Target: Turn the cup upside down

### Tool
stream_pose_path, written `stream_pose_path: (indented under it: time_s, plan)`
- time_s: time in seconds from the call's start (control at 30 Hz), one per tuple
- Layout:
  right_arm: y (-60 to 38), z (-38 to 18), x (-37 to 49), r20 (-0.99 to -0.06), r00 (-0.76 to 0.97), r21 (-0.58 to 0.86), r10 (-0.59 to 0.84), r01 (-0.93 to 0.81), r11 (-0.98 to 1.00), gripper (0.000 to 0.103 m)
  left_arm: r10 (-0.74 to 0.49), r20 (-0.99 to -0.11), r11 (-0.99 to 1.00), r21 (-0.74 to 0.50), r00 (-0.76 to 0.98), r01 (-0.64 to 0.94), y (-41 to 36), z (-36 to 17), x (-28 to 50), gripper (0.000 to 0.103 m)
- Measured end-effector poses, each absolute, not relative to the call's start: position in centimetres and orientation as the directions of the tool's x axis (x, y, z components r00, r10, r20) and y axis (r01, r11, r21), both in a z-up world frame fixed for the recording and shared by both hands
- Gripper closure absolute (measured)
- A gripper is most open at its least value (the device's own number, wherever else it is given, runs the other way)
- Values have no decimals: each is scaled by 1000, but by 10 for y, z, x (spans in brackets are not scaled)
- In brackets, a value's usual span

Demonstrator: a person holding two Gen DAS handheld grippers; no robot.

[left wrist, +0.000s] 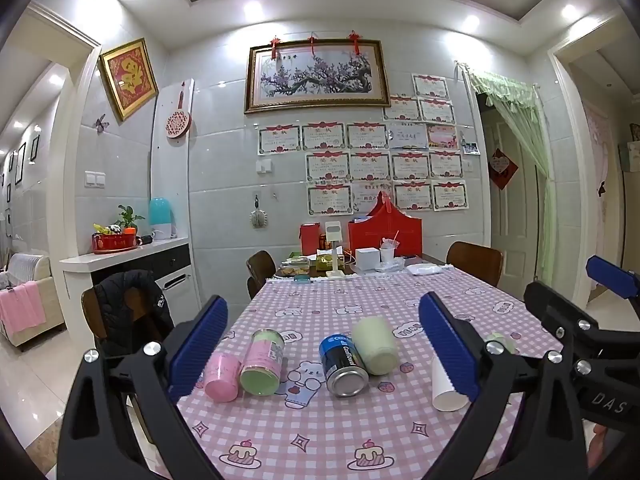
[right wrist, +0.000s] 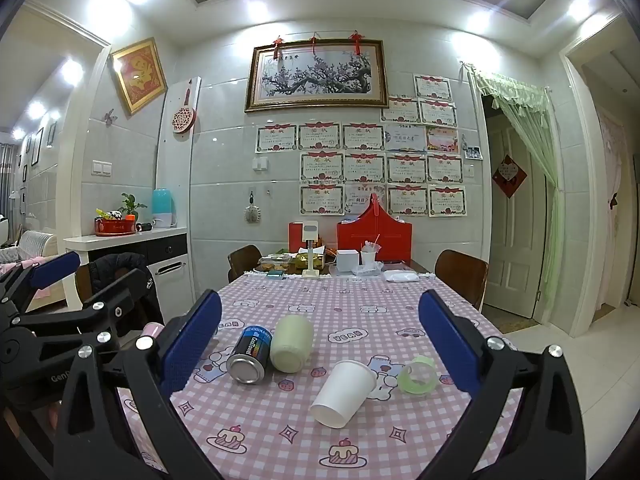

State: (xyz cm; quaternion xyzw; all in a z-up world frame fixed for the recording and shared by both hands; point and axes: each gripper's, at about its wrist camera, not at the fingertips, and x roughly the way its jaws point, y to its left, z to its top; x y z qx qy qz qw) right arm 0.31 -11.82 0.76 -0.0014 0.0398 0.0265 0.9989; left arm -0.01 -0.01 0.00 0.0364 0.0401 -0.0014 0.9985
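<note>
With both tools spread wide (right tool (right wrist: 320,344), left tool (left wrist: 324,344)), we risk rolling the white cup (right wrist: 343,393) off the bench's (right wrist: 360,300) near edge.

You face a pale tiled wall (left wrist: 224,160) hung with a framed plum-blossom painting (left wrist: 317,76) and rows of certificates (left wrist: 384,168). Recessed ceiling lights (right wrist: 256,10) glare above. A green curtain (right wrist: 528,120) drapes the right doorway; brown chairs (right wrist: 460,276) flank the checked surface (right wrist: 320,304).
</note>
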Motion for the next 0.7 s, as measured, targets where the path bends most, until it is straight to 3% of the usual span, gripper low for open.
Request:
stream_pose_path:
  time_s: [0.7]
  plan:
    - [-118,8,3,-79,996,-7,52,-53,999,8,0,-85,998,66,996,6,0,0,0,8]
